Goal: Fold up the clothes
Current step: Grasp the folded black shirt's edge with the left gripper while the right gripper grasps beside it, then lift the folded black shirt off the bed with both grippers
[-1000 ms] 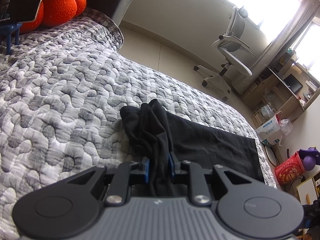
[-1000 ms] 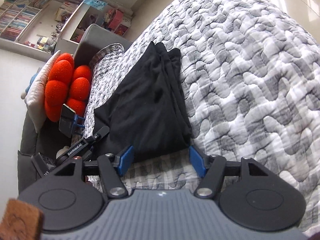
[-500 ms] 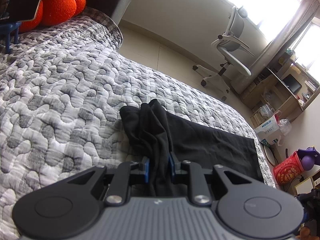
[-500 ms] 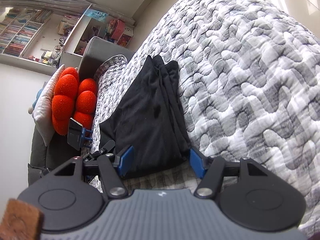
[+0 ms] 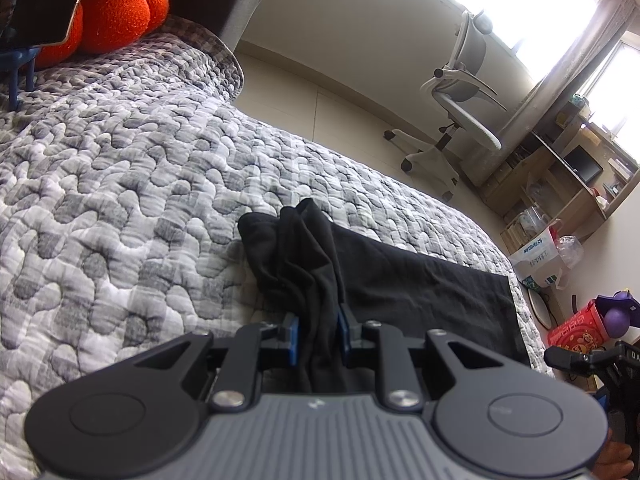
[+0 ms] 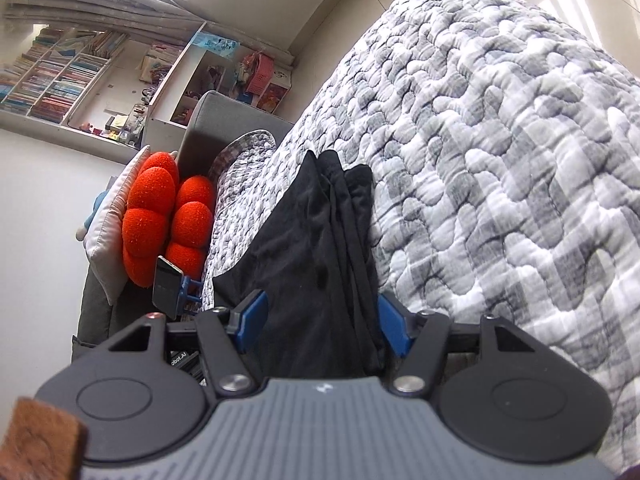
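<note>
The left gripper (image 5: 318, 334) points down toward the bed, low over the quilt (image 5: 120, 200). Its blue pads are clenched on a bunched fold of the black garment (image 5: 420, 284), which rises between them and trails away flat across the quilt toward the bed's far edge. At the lower right of the left view, part of the other tool and a bit of a hand (image 5: 612, 456) show.

The right gripper (image 6: 320, 320) also tilts downward, aimed along the garment (image 6: 316, 256) from its other end. Its jaws stand wide, with the pleated cloth lying between the pads; whether the pads press on the cloth cannot be told, since the gap matches the cloth's width closely.

Against the frames a second ago, the left view is nearly unchanged: same grip, same bunch of cloth, same framing. The right view has shifted: the garment's near edge, which then ended just ahead of the pads with quilt showing in the gap, now runs in between them and under the tool body, and the shelves (image 6: 80, 68) and headboard sit more fully in view.

Count: one black garment, two grippers, one quilt, one orange cushion (image 6: 164, 212), one phone on a blue stand (image 6: 168, 292), one office chair (image 5: 460, 92), one red box (image 5: 576, 330) beside the bed.
</note>
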`<state>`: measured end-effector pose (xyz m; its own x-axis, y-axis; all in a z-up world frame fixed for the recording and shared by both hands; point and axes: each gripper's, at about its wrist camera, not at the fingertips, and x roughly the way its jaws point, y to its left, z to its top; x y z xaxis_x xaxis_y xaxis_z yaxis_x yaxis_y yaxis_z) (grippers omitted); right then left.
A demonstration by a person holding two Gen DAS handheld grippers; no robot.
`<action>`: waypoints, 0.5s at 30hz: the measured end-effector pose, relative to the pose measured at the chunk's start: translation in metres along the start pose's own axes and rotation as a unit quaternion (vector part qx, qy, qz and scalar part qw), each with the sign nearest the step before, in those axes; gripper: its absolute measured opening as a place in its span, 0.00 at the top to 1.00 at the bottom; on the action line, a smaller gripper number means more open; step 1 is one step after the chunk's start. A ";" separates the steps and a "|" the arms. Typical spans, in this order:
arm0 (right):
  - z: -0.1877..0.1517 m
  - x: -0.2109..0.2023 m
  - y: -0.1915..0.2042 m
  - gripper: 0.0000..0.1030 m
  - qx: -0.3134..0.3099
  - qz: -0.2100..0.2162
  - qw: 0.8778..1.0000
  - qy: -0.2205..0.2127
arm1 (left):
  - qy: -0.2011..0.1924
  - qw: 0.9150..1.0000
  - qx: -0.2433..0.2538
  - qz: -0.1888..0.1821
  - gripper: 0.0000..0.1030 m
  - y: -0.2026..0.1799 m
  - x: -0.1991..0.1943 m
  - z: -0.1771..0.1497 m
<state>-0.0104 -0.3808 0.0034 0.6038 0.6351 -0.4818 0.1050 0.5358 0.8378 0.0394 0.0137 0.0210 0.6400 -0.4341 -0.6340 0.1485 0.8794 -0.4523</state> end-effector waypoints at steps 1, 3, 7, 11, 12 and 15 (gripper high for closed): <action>0.001 0.002 0.002 0.38 -0.003 -0.001 1.000 -0.002 | 0.000 1.000 0.001 0.000 0.80 0.000 0.000 0.000; 0.002 0.005 0.004 0.38 -0.009 -0.003 1.000 -0.006 | 0.000 1.000 0.002 -0.001 0.80 0.000 0.000 0.000; 0.005 0.013 0.008 0.38 -0.019 -0.007 1.000 -0.013 | 0.000 1.000 0.003 -0.001 0.80 0.000 0.000 0.000; 0.008 0.019 0.010 0.37 -0.023 -0.006 1.000 -0.018 | -0.001 1.000 0.003 -0.002 0.80 0.000 0.001 0.000; 0.009 0.021 0.010 0.37 -0.026 -0.006 0.999 -0.019 | -0.001 1.000 0.004 -0.002 0.80 0.000 0.001 0.000; 0.009 0.024 0.013 0.37 -0.041 -0.007 0.999 -0.023 | -0.001 1.000 0.004 -0.002 0.80 -0.001 0.001 0.000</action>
<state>0.0123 -0.3638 0.0049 0.6381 0.6018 -0.4803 0.0496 0.5905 0.8055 0.0399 0.0127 0.0206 0.6406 -0.4376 -0.6310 0.1573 0.8791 -0.4499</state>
